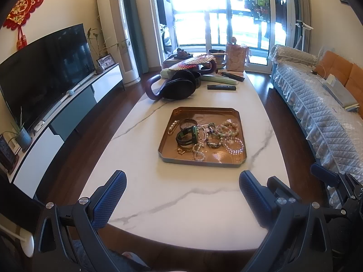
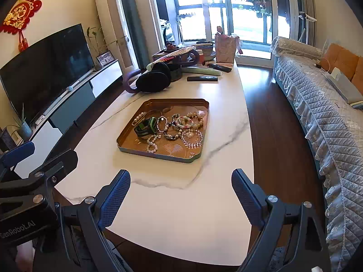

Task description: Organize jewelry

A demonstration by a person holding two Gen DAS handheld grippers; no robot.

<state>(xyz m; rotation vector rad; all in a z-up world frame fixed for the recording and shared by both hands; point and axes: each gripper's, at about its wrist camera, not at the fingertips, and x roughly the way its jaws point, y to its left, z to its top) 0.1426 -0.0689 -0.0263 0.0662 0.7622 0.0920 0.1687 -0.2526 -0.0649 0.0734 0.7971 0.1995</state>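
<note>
A copper-coloured square tray [image 1: 168, 145] [image 2: 127, 140] lies mid-table on the white marble table [image 1: 181, 204] [image 2: 181, 204]. In it lies a heap of jewelry: several bead bracelets [image 1: 233, 145] [image 2: 191, 138], a pearl strand [image 1: 173, 127] [image 2: 139, 116] and a dark green bangle [image 1: 186, 136] [image 2: 145, 125]. My left gripper [image 1: 182, 176] hovers open over the table's near end, short of the tray. My right gripper [image 2: 181, 174] is open too, beside it on the right. Nothing is between either pair of fingers.
Beyond the tray lie a black pouch [image 1: 179, 86] [image 2: 153, 80], a remote [image 1: 221, 87] [image 2: 202, 78], a woven fan [image 1: 192, 62] and a pink bag [image 1: 236, 56]. A TV [image 1: 45, 68] stands left, a covered sofa [image 1: 317, 113] right.
</note>
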